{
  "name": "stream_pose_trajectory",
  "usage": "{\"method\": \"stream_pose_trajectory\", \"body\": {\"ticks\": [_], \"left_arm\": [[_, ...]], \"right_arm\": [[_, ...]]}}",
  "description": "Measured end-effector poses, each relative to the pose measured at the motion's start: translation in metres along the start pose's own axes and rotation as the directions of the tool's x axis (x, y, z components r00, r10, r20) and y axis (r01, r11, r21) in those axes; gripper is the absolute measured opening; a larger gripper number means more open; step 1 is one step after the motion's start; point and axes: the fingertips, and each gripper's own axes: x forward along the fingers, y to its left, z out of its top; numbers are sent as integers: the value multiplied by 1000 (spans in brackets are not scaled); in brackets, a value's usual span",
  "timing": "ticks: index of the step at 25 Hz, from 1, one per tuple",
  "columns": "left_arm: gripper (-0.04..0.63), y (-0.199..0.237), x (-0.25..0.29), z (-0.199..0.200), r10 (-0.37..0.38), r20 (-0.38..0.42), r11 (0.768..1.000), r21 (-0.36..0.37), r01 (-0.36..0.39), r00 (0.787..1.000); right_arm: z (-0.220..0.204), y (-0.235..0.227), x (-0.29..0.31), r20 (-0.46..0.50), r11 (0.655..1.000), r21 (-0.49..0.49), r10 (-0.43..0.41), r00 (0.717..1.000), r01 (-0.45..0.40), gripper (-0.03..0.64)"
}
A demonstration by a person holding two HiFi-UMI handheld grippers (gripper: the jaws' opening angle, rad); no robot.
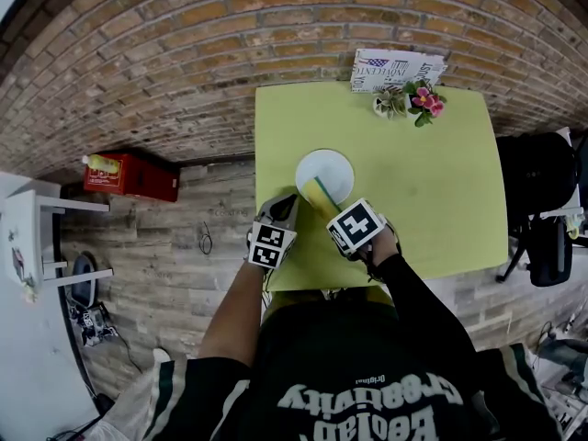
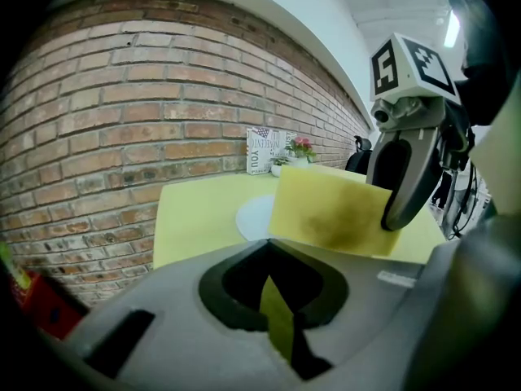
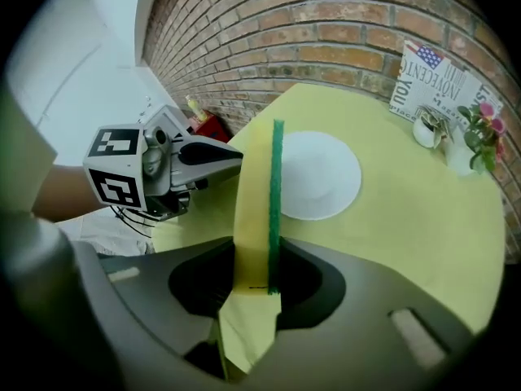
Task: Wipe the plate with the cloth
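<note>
As seen from the head view, set against a brick wall (image 1: 184, 53): a yellow-green table (image 1: 441, 200), with a round white plate (image 1: 331, 165) lying flat on its left half, nearer the front edge than the wall. Overlapping the plate's near rim in that view, raised off the table and held on edge: a yellow cloth (image 1: 321, 194) with 1 green border. Pinched in the right gripper (image 1: 336, 215), jaws closed on the cloth's lower part, with a flap hanging out below them in the right gripper view. Upright there, green border to the right, crossing in front of the plate's left side. Dark smudge on the cloth's broad face in the left gripper view.

Just left of it, the left gripper (image 1: 287, 204), tips pointing toward the plate and near the cloth's edge. Jaws pressed together with nothing clamped; only a thin yellow-green sliver between them, perhaps the table beneath. Both grippers low over the table's front edge, side by side, 1 marker cube (image 1: 272, 244) on each.

At the table's far edge, against the wall: a printed sign (image 1: 395, 69), a small white pot (image 1: 388, 105) and pink flowers (image 1: 425, 99). On the wooden floor (image 1: 175, 237) to the left, a red box (image 1: 133, 175); to the right of the table, a black chair (image 1: 537, 182).
</note>
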Motion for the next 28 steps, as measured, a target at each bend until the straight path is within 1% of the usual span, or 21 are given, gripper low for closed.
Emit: {"method": "stream_pose_trajectory", "body": {"ticks": [9, 13, 17, 21, 28], "left_arm": [[6, 0, -1, 1, 1, 7, 1000, 3, -1, 1000], [6, 0, -1, 1, -1, 8, 1000, 4, 1, 1000], [6, 0, -2, 0, -1, 7, 1000, 8, 1, 1000], [6, 0, -2, 0, 1, 10, 1000, 10, -1, 1000], [6, 0, -1, -2, 9, 4, 1000, 12, -9, 1000]], "right_arm": [[-1, 8, 13, -27, 1000, 0, -14, 1000, 14, 133], [-1, 7, 13, -22, 1000, 4, -16, 1000, 16, 133], [-5, -1, 10, -35, 999, 10, -38, 999, 38, 133], [-5, -4, 8, -22, 999, 27, -25, 999, 26, 133], [-14, -24, 1, -16, 996, 76, -42, 999, 43, 133]]}}
